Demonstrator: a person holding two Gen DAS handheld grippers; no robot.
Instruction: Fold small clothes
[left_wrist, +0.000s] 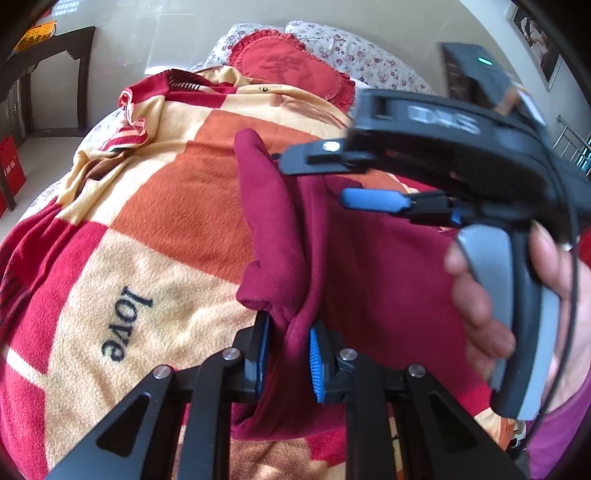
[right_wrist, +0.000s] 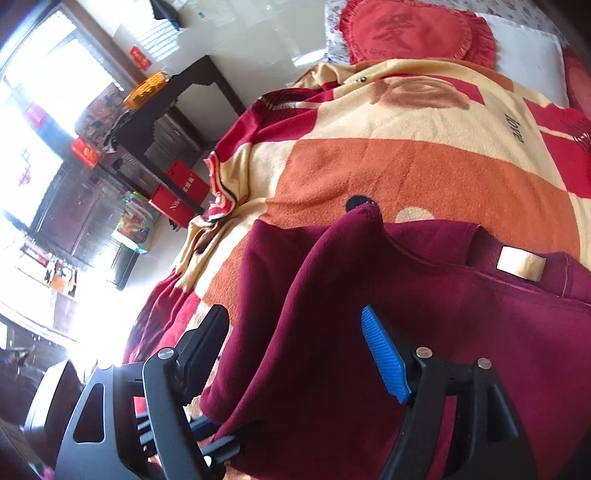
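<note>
A dark red fleece garment (left_wrist: 384, 266) lies on a bed covered by an orange, cream and red blanket (left_wrist: 155, 229). My left gripper (left_wrist: 290, 354) is shut on a raised fold of the garment, pinched between its blue pads. My right gripper (left_wrist: 314, 179) shows in the left wrist view, held in a hand, its fingers spread above the garment. In the right wrist view the right gripper (right_wrist: 295, 343) is open, its fingers straddling a lifted ridge of the garment (right_wrist: 461, 332). A cream label (right_wrist: 521, 264) shows on the garment.
A red heart cushion (left_wrist: 291, 66) and floral pillows (left_wrist: 369, 55) lie at the head of the bed. A dark side table (right_wrist: 177, 110) and red boxes (right_wrist: 177, 192) stand on the floor beside the bed. The blanket (right_wrist: 406, 166) is rumpled at its left edge.
</note>
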